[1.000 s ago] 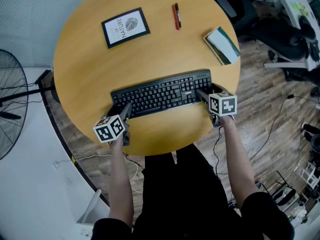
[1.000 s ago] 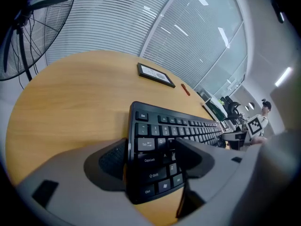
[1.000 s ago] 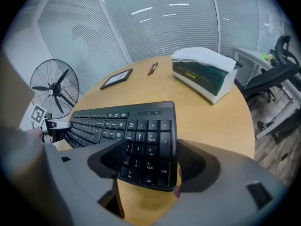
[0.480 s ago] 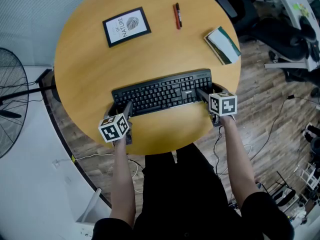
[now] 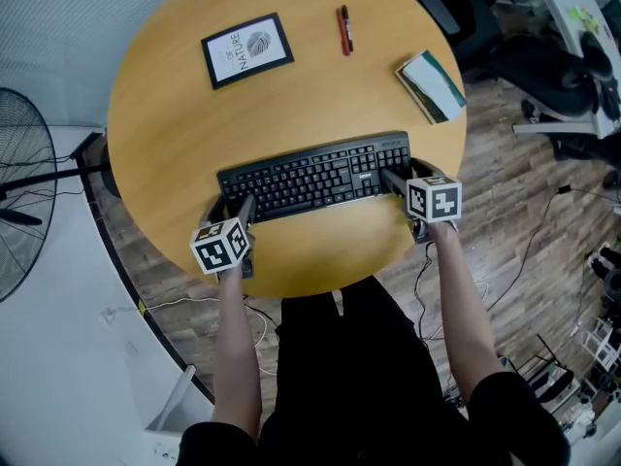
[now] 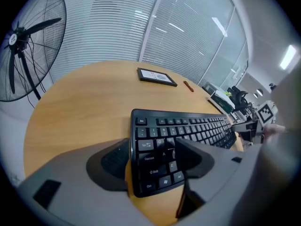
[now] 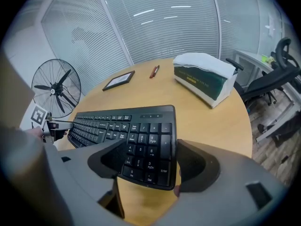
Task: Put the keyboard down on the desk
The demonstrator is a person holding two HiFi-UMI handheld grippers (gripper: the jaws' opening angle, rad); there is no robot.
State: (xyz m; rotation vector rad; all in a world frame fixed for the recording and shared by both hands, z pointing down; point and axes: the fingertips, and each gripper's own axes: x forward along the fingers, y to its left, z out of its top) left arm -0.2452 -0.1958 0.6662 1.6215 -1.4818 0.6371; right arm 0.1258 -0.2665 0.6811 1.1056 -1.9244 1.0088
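**Setting a keyboard down two-handed: looks about done**

Far left there's just a floor fan [image 6: 19, 36], nothing to do with the job. Next over, the left gripper [image 6: 149, 149] sits at the keyboard's [image 5: 315, 178] left end. Its jaws are spread: one hangs off the end with a sliver of wood showing between pad and edge, and the other floats over the letter keys. They straddle the end rather than pinch it.

The keyboard itself lies lengthwise across the near half of the round desk [image 5: 291, 95] and looks flat on the wood.

At the right end it's the same story, mirrored. The right gripper [image 7: 150, 149] has its jaws apart, one over the number pad and the other just beside the end edge.

Handling guess: it's a light, rigid plastic slab, long enough that a one-ended hold would make it droop and twist. Taking it at both short ends makes sense. The smooth frame could slip, and pads landing on keys will just press them, so the bare end rim is the better spot.

Hard to tell:
- The underside is hidden, so whether every bit of it is resting on the desk can't be confirmed.
- The person's hands are tucked behind the marker cubes.
- No cable shows, so there's no telling whether it's wired.
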